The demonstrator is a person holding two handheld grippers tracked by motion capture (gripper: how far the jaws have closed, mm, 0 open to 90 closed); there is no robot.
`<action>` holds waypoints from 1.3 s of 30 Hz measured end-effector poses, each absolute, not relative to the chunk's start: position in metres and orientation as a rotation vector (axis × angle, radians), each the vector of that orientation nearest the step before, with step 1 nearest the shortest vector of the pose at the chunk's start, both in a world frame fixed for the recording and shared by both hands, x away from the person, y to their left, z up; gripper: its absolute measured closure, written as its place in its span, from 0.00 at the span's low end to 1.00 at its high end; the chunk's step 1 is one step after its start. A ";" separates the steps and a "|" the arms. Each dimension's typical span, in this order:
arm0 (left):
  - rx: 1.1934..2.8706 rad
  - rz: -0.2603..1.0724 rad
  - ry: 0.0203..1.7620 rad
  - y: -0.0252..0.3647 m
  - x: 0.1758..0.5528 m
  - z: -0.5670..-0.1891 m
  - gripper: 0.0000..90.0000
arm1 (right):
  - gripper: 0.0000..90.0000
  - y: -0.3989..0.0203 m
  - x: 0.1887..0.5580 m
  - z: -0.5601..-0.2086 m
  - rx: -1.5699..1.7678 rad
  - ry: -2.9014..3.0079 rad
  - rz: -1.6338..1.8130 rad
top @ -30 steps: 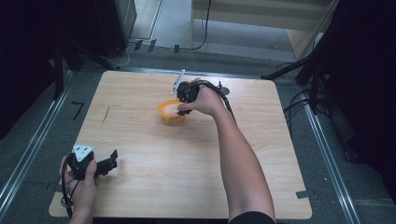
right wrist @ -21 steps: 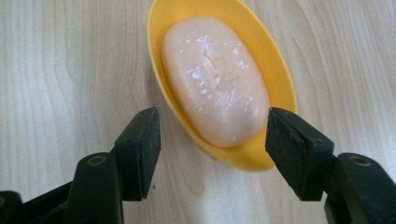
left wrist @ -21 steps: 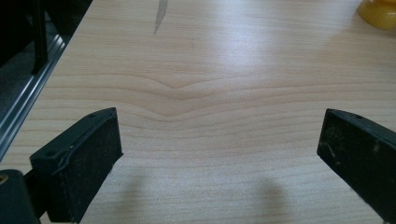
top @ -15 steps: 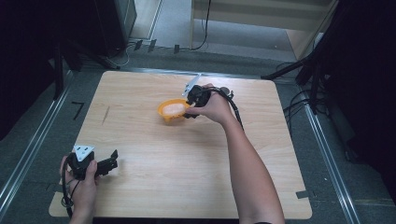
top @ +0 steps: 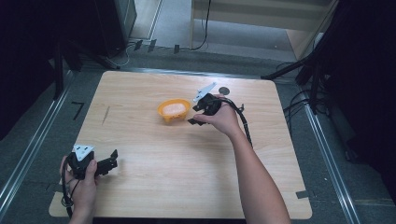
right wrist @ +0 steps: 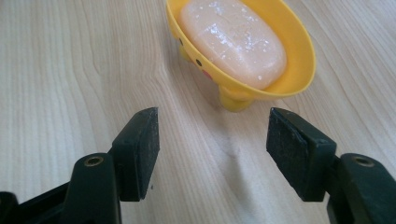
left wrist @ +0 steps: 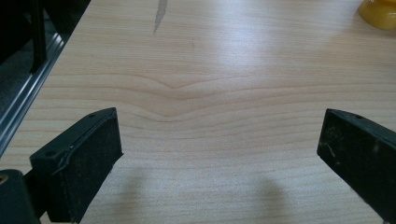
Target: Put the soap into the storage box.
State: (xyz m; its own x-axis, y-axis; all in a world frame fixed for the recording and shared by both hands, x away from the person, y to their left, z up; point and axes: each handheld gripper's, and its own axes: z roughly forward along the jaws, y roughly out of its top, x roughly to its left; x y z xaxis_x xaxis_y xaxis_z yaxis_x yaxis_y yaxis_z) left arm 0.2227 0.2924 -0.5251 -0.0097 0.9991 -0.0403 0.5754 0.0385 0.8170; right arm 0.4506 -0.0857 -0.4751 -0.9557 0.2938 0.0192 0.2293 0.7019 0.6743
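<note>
A yellow duck-shaped soap dish point(top: 163, 112) stands at the table's middle, far half, with a pale orange soap bar point(top: 174, 108) lying in it. My right gripper point(top: 193, 115) hovers just right of the dish and points at it. Its jaws have just been opening and stand apart with nothing between them. In the right gripper view the dish point(right wrist: 299, 51) and soap point(right wrist: 233, 42) lie just beyond the right gripper point(right wrist: 212, 140). My left gripper point(top: 112, 159) rests open at the near left corner. The left gripper view shows the left gripper point(left wrist: 219, 149) spread wide over bare wood, the dish point(left wrist: 380, 11) far off.
A small dark round disc point(top: 224, 90) lies near the table's far edge, behind the right hand. A thin dark mark point(top: 106, 114) is on the wood at the left. Metal rails point(top: 28, 149) run along both table sides.
The right hand has drawn back from over the dish, to the right and nearer, and sunk a little. The dish and soap stayed put. The left hand has not moved.
</note>
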 end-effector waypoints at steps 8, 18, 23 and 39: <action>1.615 0.822 1.662 0.292 0.223 -0.525 0.00 | 0.40 -0.102 0.436 -0.483 0.487 2.782 1.123; 1.618 0.826 1.658 0.292 0.223 -0.525 0.00 | 0.37 -0.128 0.418 -0.490 0.599 2.708 1.220; 1.621 0.829 1.656 0.292 0.223 -0.525 0.00 | 0.34 -0.140 0.410 -0.495 0.654 2.666 1.274; 1.627 0.831 1.652 0.291 0.223 -0.525 0.00 | 0.25 -0.182 0.377 -0.509 0.791 2.511 1.408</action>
State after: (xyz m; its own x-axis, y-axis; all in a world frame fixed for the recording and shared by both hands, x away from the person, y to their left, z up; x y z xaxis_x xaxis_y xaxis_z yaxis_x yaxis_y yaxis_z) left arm 0.2228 0.2911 -0.5250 -0.0028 0.9997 -0.0242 0.5763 0.0214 0.8169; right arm 0.3766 -0.1824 -0.5086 -0.8484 0.5161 0.1176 0.3694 0.4182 0.8299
